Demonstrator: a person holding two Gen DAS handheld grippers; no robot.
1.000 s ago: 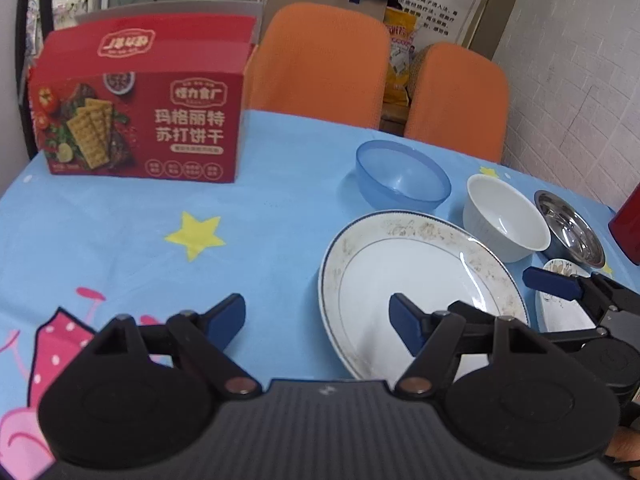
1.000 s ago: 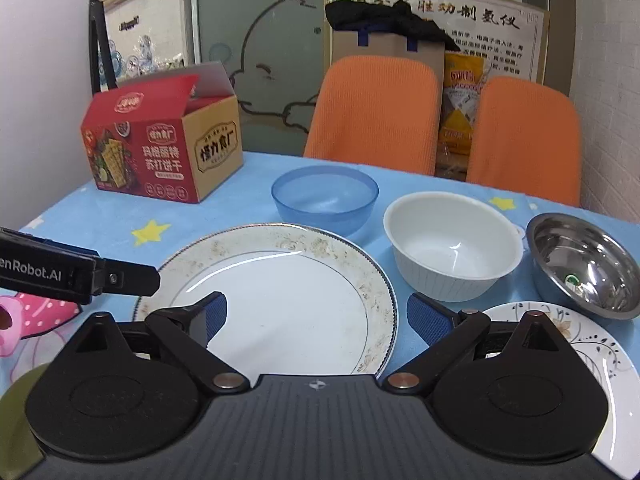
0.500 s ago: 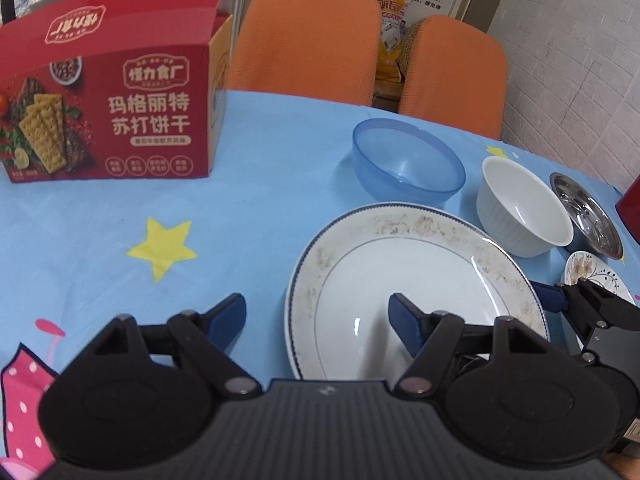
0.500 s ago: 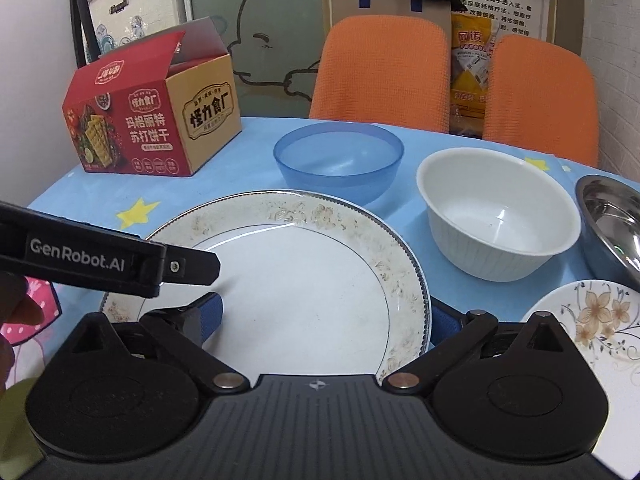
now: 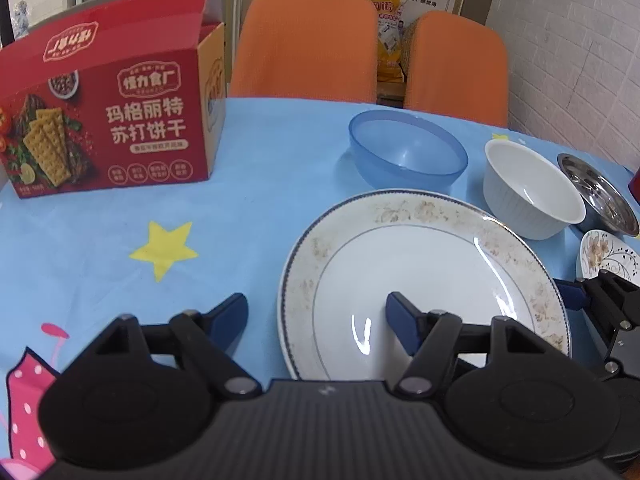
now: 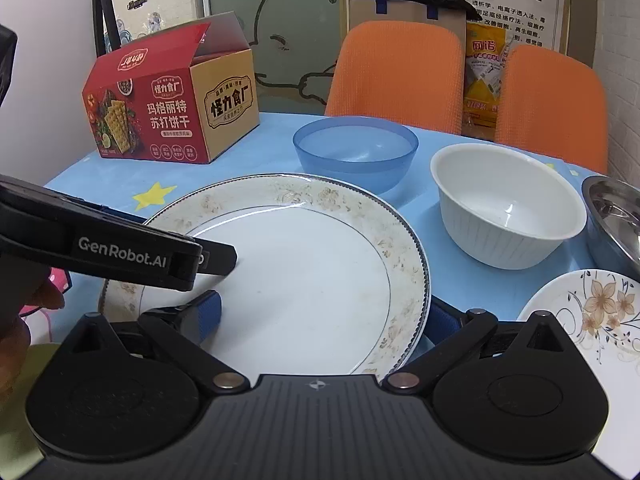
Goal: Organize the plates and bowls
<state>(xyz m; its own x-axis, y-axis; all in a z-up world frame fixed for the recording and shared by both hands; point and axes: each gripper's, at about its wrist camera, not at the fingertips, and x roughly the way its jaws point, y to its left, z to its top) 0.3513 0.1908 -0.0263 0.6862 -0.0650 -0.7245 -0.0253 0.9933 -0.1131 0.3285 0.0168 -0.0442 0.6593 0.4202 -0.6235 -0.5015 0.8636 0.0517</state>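
A large white plate (image 5: 424,264) with a faded floral rim lies on the blue tablecloth. My left gripper (image 5: 314,312) straddles its left rim, one finger on the cloth and the other over the plate's well. Its jaws are closing, and the pads are clear of the rim. In the right wrist view my right gripper (image 6: 324,312) stands open across the plate (image 6: 304,264), its left finger over the well and its right finger outside the right rim. The left gripper's finger (image 6: 120,244) reaches in from the left.
Behind the plate stand a blue bowl (image 6: 354,152), a white bowl (image 6: 504,208) and a steel bowl (image 6: 616,220). A small flowered plate (image 6: 592,312) lies at the right. A red cracker box (image 5: 108,120) stands at the back left, with orange chairs (image 5: 304,44) beyond the table.
Both grippers have moved in toward the large plate, which now fills more of each view. The left gripper has sunk and its fingers stand slightly closer together.
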